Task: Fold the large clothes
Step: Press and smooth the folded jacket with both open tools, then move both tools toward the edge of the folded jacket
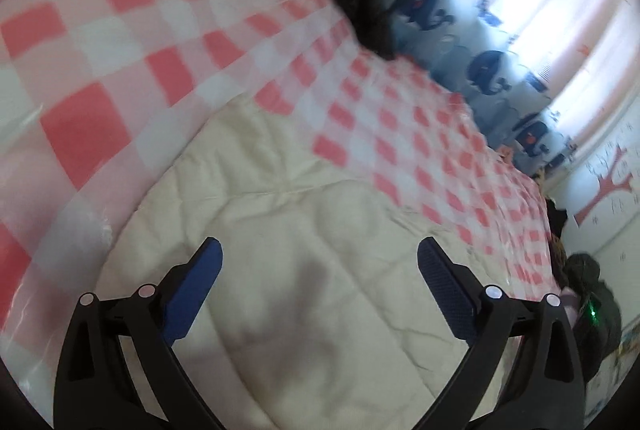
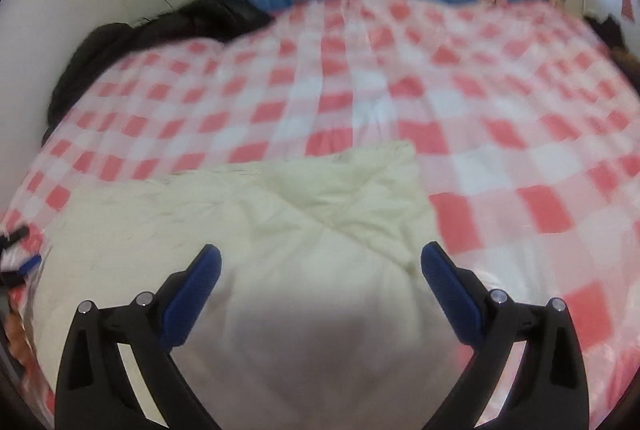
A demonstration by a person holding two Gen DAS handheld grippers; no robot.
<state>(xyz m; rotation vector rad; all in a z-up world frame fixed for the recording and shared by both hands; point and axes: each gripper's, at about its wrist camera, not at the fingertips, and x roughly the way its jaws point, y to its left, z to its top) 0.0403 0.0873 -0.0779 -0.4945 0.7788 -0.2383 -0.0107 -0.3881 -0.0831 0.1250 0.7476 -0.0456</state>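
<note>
the cream quilted garment [image 2: 280, 230] on the bed [image 2: 520, 158] looks puffy, soft and light. pinch its far corner. left claw [image 1: 318, 284] and right claw [image 2: 320, 282] are spread, holding nothing.

Counts on the bed

One cream quilted garment [image 2: 280, 230], one pink-checked cover [image 2: 460, 102], one black garment [image 2: 132, 34], two grippers, left [image 1: 319, 262] and right [image 2: 320, 266].

Both views are motion-blurred. The cream garment [image 2: 280, 230] runs off the near edge behind the grippers' frames, its outline incomplete. A dark item [image 1: 588, 294] at far right, bearing a green light, is unidentifiable. The small object [image 2: 20, 262] at left edge is cropped and indistinct.
</note>
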